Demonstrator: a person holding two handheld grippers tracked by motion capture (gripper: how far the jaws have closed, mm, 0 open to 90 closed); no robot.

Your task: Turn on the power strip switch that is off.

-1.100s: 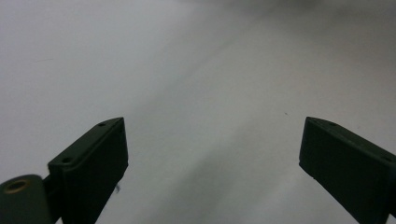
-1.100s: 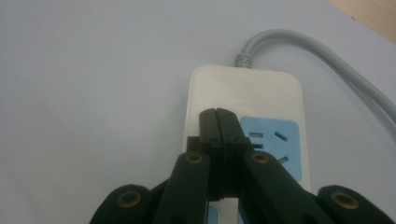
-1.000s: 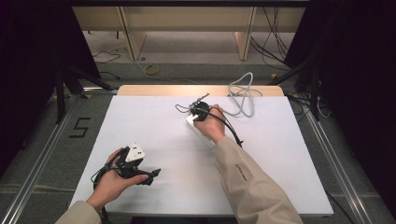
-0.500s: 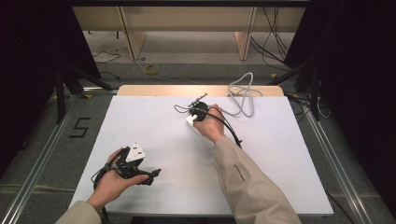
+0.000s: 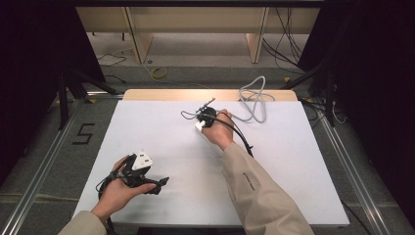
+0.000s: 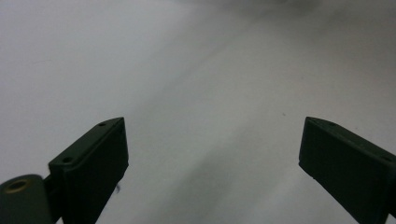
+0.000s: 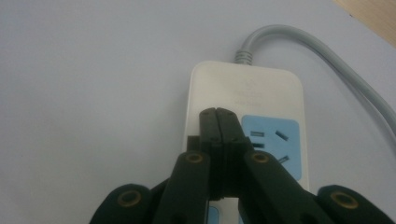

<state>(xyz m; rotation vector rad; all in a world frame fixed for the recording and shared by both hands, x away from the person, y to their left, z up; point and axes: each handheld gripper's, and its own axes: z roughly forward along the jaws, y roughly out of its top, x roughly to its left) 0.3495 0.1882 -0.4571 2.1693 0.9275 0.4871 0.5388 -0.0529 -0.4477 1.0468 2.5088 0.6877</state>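
Observation:
A white power strip (image 7: 243, 98) with blue socket panels (image 7: 273, 140) lies on the white table, and its grey cable (image 7: 322, 56) leads off toward the far edge. My right gripper (image 7: 218, 114) is shut, jaws pressed flat together with nothing between them, tips over the strip's top face beside a blue panel. From the high view, the right gripper (image 5: 205, 115) sits at the table's far middle with the strip (image 5: 199, 127) peeking out under the hand. My left gripper (image 5: 149, 180) rests near the front left, and in its own view the left gripper (image 6: 212, 140) stands open over bare table.
The grey cable (image 5: 254, 100) loops at the far edge of the white table (image 5: 293, 161), partly over a wooden strip (image 5: 166, 94). A black cable (image 5: 242, 139) trails from the right gripper along the sleeve. Metal rails (image 5: 44, 161) flank the table.

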